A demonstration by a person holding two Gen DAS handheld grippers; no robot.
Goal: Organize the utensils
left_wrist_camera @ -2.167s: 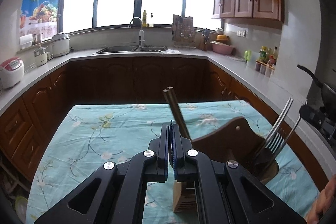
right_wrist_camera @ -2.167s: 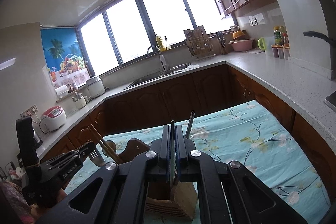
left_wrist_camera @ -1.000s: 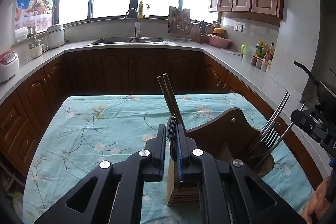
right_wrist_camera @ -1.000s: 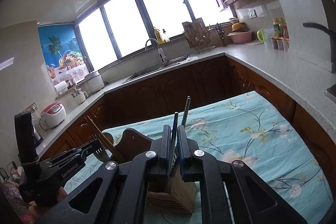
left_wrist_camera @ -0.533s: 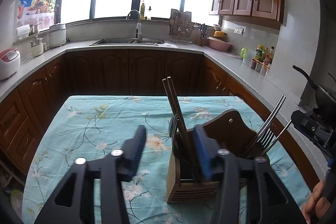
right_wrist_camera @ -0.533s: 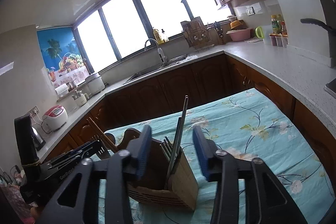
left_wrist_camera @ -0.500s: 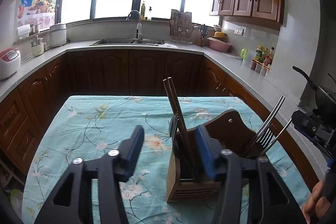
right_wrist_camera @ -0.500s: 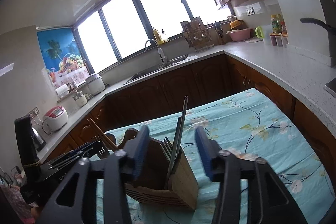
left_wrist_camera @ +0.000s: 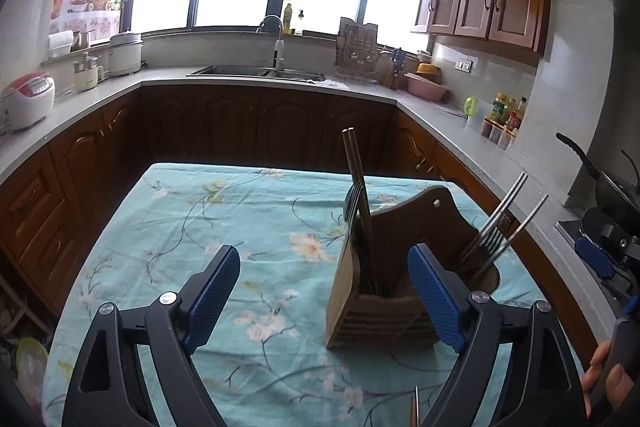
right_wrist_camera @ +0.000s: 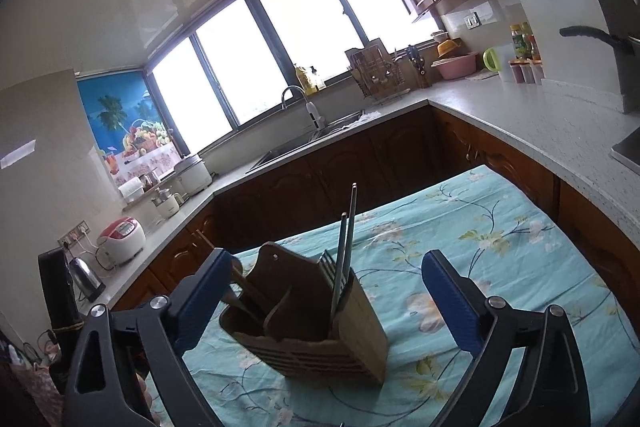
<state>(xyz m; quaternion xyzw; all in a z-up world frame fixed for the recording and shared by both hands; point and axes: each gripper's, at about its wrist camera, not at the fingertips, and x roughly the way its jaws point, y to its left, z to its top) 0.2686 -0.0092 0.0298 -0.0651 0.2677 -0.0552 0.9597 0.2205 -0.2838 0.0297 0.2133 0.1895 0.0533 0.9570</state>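
Note:
A wooden utensil holder [left_wrist_camera: 384, 307] stands on the floral tablecloth; it also shows in the right wrist view [right_wrist_camera: 320, 327]. Chopsticks [left_wrist_camera: 358, 195] and a fork [left_wrist_camera: 352, 201] stand upright in its left compartment. Metal chopsticks and a fork [left_wrist_camera: 500, 223] lean in its right round part. In the right wrist view the chopsticks [right_wrist_camera: 347, 243] and the fork tines [right_wrist_camera: 329, 265] stick up from the near compartment. My left gripper [left_wrist_camera: 324, 291] is open and empty, just in front of the holder. My right gripper [right_wrist_camera: 326, 303] is open and empty, its jaws either side of the holder.
The table with the teal cloth [left_wrist_camera: 224, 227] sits inside a U-shaped kitchen counter [left_wrist_camera: 460, 135] with a sink [left_wrist_camera: 256, 70], a rice cooker [left_wrist_camera: 26, 99] and spice jars [left_wrist_camera: 504, 115]. A pan handle [left_wrist_camera: 576, 151] juts in at the right. The right gripper shows at the left view's right edge [left_wrist_camera: 600, 255].
Both grippers were shut on utensils standing in the holder. They have opened wide, let go and pulled back a little. The chopsticks and forks stay in the holder.

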